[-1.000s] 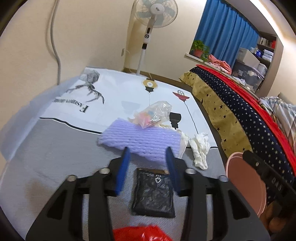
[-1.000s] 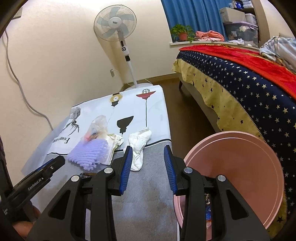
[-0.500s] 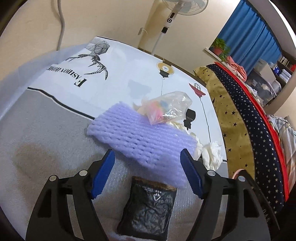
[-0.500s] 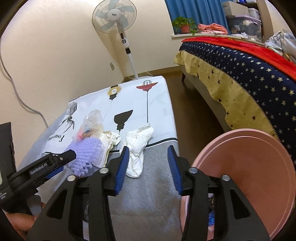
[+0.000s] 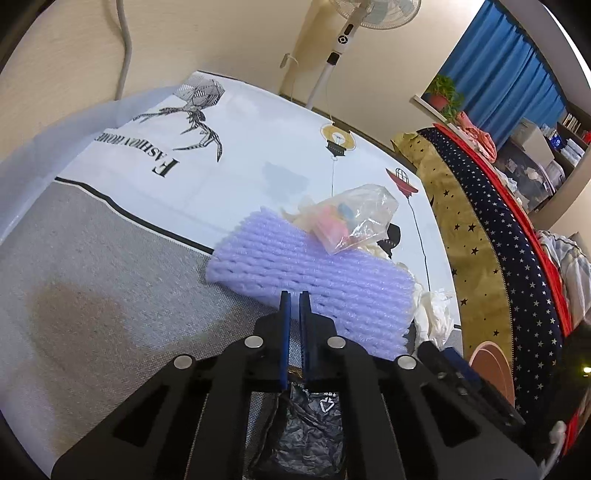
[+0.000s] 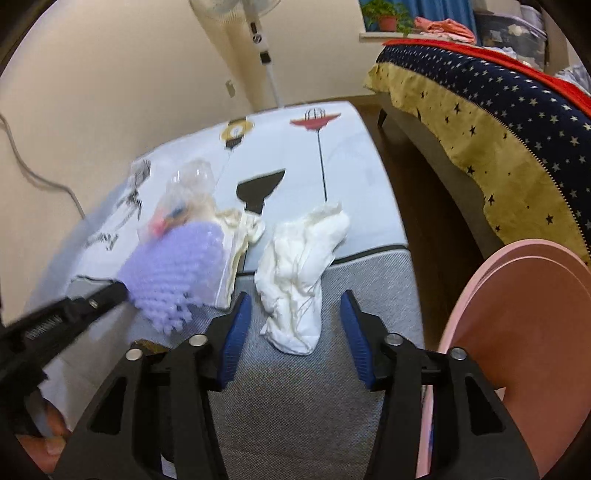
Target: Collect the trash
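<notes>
A purple foam net (image 5: 314, 273) lies on the printed mat, with a clear plastic bag (image 5: 354, 221) of coloured bits on its far end. My left gripper (image 5: 294, 299) is shut on the near edge of the foam net (image 6: 173, 273). A black wrapper (image 5: 306, 435) lies under the left gripper. A crumpled white tissue (image 6: 303, 273) lies on the mat. My right gripper (image 6: 295, 306) is open, with its fingers on either side of the tissue's near end. A pink bin (image 6: 517, 350) stands at the right.
The mat (image 5: 110, 258) has a grey near part and a white printed far part. A bed with a starred cover (image 6: 498, 122) runs along the right, with bare floor between. A standing fan (image 5: 347, 33) and a wall are behind the mat. Cream paper (image 6: 240, 229) lies by the foam.
My left gripper opened wide, moved forward and then shut on the foam net's edge. My right gripper opened wider and moved forward and down around the white tissue.
</notes>
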A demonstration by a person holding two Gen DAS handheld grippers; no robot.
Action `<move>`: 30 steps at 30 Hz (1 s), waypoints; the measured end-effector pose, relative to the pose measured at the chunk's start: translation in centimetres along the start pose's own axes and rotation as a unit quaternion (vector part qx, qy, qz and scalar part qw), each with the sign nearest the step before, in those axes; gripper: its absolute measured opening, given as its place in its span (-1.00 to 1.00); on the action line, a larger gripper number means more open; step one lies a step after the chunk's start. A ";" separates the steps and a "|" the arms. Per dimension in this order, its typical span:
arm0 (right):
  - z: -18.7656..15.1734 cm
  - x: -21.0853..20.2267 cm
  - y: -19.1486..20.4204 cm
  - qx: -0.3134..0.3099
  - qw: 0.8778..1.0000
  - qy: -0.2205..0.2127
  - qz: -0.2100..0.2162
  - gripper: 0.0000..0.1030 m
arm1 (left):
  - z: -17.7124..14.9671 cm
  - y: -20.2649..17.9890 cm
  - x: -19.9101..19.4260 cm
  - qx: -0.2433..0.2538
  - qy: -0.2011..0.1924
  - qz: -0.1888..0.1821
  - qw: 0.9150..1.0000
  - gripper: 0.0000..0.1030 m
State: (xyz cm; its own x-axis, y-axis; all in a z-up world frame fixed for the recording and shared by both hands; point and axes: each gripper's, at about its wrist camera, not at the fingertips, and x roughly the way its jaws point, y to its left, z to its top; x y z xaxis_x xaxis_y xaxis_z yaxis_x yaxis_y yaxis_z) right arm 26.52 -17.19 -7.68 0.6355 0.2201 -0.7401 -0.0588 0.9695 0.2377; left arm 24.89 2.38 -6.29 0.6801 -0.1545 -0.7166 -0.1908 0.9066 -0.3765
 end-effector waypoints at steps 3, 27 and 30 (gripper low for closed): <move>-0.3 0.5 0.5 -0.016 1.000 0.013 -0.004 -0.55 | 0.1 0.1 -0.4 0.003 -0.004 0.000 1.000 -0.92; -1.0 -7.9 0.9 -0.036 0.998 -0.050 0.016 -0.68 | -0.4 -0.3 -7.6 0.040 -0.055 -0.013 0.998 -1.00; -1.3 -9.2 0.9 -0.041 0.997 -0.057 0.013 -0.68 | -0.7 -0.4 -8.9 0.044 -0.063 -0.021 0.997 -1.00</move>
State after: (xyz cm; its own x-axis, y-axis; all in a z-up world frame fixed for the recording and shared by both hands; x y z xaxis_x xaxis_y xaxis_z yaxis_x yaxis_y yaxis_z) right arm 19.61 -18.23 -1.48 0.7160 0.2353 -0.6573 -0.1355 0.9704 0.1998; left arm 18.41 3.07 -0.21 0.7703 -0.1477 -0.6203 -0.1008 0.9324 -0.3472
